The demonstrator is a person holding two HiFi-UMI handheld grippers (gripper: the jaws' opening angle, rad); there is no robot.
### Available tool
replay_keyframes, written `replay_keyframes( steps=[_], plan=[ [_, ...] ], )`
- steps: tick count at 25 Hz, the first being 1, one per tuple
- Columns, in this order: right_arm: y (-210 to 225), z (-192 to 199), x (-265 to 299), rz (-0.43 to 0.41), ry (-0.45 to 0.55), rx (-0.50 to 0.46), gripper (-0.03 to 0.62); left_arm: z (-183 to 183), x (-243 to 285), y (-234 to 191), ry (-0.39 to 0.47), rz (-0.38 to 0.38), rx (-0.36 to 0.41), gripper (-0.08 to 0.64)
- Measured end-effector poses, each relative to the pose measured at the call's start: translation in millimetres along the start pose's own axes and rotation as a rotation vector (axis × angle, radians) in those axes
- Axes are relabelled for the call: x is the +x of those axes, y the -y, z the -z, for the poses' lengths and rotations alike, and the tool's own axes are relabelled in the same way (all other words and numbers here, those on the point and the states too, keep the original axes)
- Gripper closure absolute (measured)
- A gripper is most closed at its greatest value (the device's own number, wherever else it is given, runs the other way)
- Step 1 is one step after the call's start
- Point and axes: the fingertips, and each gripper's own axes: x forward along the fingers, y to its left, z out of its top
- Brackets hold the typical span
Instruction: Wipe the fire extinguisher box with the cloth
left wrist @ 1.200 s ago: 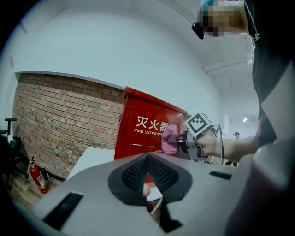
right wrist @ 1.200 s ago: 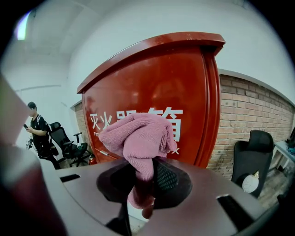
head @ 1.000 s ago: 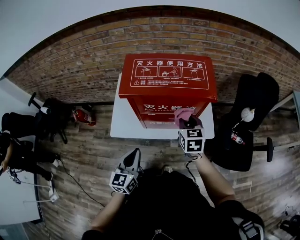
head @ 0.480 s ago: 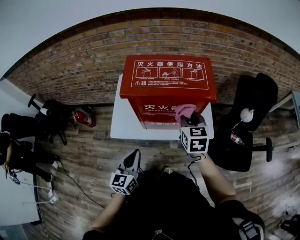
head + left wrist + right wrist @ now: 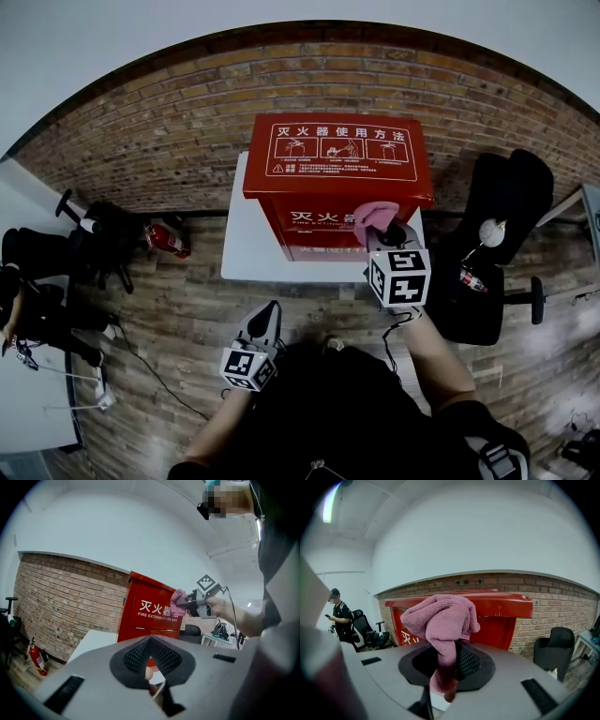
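right gripper (image 5: 382, 229): clenched on pink cloth (image 5: 372, 216) | cloth: at front face of red fire extinguisher box (image 5: 337, 150), right part | box: on white table (image 5: 246, 255) | left gripper (image 5: 265, 324): jaws together, empty, nearer

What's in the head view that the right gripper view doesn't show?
Only the head view shows the white table under the fire extinguisher box, the picture instructions on its lid, the left gripper hanging low and shut, and a small extinguisher on the floor. Only the right gripper view shows a ceiling light and, up close, the jaws pinching the pink cloth. Both show the red box, the cloth in the right gripper, the brick wall and a black chair.
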Motion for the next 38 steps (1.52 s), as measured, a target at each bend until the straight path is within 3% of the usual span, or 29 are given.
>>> replay_keyframes(
  steps=[14, 38],
  plan=[
    [7, -15, -11, 0.012, 0.02, -0.003, 0.503, -1, 4, 5, -0.009, 0.022, 0.002, 0.537],
    [63, 2, -30, 0.098, -0.016, 0.03, 0.503, -1, 29, 21, -0.024, 0.068, 0.028, 0.537]
  ],
)
